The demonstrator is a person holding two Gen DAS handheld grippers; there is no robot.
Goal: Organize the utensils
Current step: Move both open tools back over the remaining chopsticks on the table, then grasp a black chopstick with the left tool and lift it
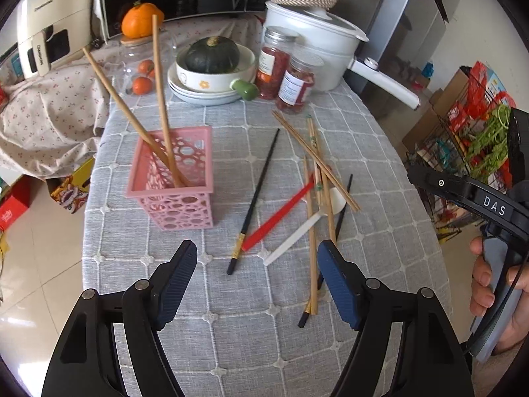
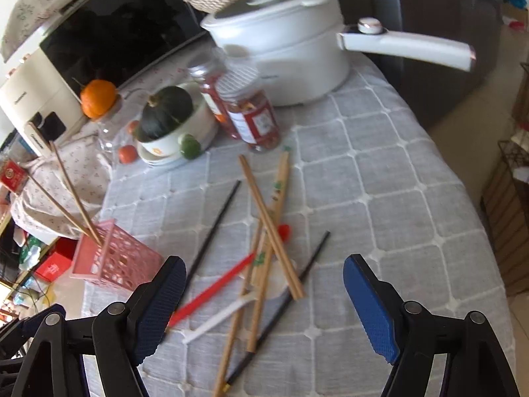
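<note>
A pink perforated basket (image 1: 175,178) stands on the grey cloth with two wooden chopsticks (image 1: 158,99) leaning in it. To its right lies a loose pile: a black chopstick (image 1: 254,198), a red spoon (image 1: 281,213), a white spoon (image 1: 297,235), several wooden chopsticks (image 1: 314,158) and a second black chopstick (image 1: 340,221). My left gripper (image 1: 258,251) hovers open above the near end of the pile, holding nothing. My right gripper (image 2: 264,264) is open over the crossed wooden chopsticks (image 2: 271,228), with the red spoon (image 2: 215,292) and white spoon (image 2: 221,321) below it. The basket (image 2: 112,258) is to its left.
A white pot (image 1: 317,49) with a long handle, two red-filled jars (image 1: 291,76) and a bowl holding a green squash (image 1: 211,59) line the back of the table. A hand (image 1: 489,284) holds the right tool at the table's right edge. A wire rack (image 1: 469,139) stands beyond.
</note>
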